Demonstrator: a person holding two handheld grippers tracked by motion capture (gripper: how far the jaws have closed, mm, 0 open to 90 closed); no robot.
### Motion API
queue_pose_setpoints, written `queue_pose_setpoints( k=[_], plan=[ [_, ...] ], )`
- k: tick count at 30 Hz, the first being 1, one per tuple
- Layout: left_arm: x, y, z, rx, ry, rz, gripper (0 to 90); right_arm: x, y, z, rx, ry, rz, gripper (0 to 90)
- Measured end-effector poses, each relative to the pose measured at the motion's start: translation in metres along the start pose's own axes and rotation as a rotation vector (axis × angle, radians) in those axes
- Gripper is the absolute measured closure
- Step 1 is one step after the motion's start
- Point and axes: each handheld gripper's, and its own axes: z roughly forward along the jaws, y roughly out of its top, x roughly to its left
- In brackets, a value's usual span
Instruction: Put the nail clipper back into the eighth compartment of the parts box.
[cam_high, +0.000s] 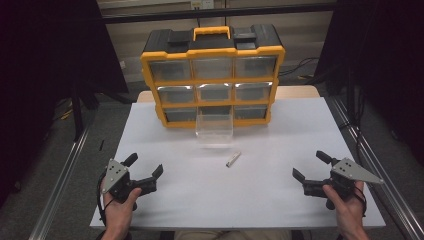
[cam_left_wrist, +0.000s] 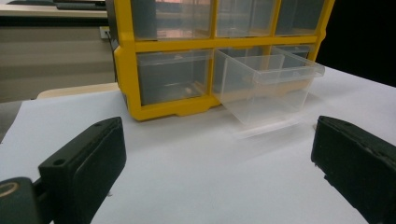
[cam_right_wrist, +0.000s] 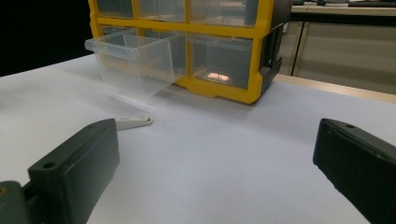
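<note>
White and bare for the most part, the tabletop (cam_high: 280, 200) stands in a dim room with dark curtains at both sides and a pale wall at the back. At its far edge stands a yellow and black organizer (cam_high: 212, 75) with a yellow handle on top and three rows of three clear drawers. The middle drawer of the bottom row, a clear plastic drawer (cam_high: 215, 129), is pulled well out toward the person and hangs over the tabletop; in the left gripper view it (cam_left_wrist: 268, 81) juts out from the yellow frame, and the right gripper view shows it (cam_right_wrist: 133, 63) from the other side. A small pale stick-like piece (cam_high: 233, 159) lies flat on the tabletop, near the front of the open drawer and a little to its right, well apart from both hands; the right gripper view shows it (cam_right_wrist: 133, 122) just beyond that gripper's jaw, though what it is cannot be told. The left hand-held gripper (cam_high: 145, 169) sits at the near left of the tabletop, jaws spread wide, holding nothing. The right hand-held gripper (cam_high: 310, 166) sits at the near right, likewise wide open and empty, jaws pointing inward toward the middle.
</note>
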Motion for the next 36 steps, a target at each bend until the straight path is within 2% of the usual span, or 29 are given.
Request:
queue_pose_setpoints(
  k=[4, 5, 7, 9, 11, 16, 17, 19, 22, 24, 28, 33, 34, 36],
  plan=[
    [-0.001, 0.0, 0.0, 0.003, -0.003, 0.001, 3.4, 0.0, 0.0, 0.001, 0.004, -0.011, 0.004, 0.3],
    [-0.002, 0.0, 0.0, 0.001, -0.009, -0.01, 3.4, 0.0, 0.0, 0.001, 0.006, -0.017, 0.008, 0.3],
    [-0.003, 0.0, 0.0, 0.005, 0.006, -0.009, 3.4, -0.001, -0.001, 0.002, 0.009, -0.019, 0.008, 0.3],
    [-0.003, 0.0, 0.0, 0.01, 0.002, -0.013, 3.3, -0.001, -0.001, 0.003, 0.017, -0.03, -0.001, 0.5],
    [-0.003, 0.0, 0.0, 0.007, 0.002, -0.01, 3.3, -0.001, -0.002, 0.005, 0.034, -0.015, 0.0, 2.0],
    [-0.003, 0.0, -0.001, 0.017, -0.017, 0.0, 3.3, 0.0, -0.002, 0.007, 0.048, -0.011, 0.026, 2.6],
    [-0.005, 0.0, 0.0, 0.007, -0.016, -0.014, 3.3, -0.001, -0.002, 0.007, 0.05, -0.011, 0.022, 2.3],
    [-0.005, 0.001, 0.0, 0.009, -0.016, -0.006, 3.3, -0.001, -0.002, 0.007, 0.066, 0.013, 0.03, 2.0],
    [-0.005, 0.001, 0.0, 0.026, -0.011, -0.006, 3.3, 0.0, -0.002, 0.008, 0.076, 0.024, 0.032, 2.0],
    [-0.006, 0.001, 0.002, 0.015, -0.01, -0.023, 3.3, 0.001, -0.002, 0.009, 0.088, 0.037, 0.028, 2.0],
    [-0.005, 0.001, 0.002, 0.012, -0.012, -0.018, 3.3, 0.004, -0.002, 0.012, 0.117, 0.076, 0.023, 2.1],
    [-0.006, 0.001, 0.002, 0.012, -0.017, -0.022, 3.3, 0.006, -0.001, 0.013, 0.134, 0.101, 0.019, 2.3],
    [-0.005, 0.001, 0.002, 0.02, -0.022, -0.009, 3.3, 0.007, 0.0, 0.013, 0.14, 0.107, 0.02, 2.3],
    [-0.006, 0.001, 0.002, 0.018, -0.027, -0.009, 3.3, 0.009, 0.0, 0.015, 0.151, 0.128, 0.02, 3.6]
  ],
)
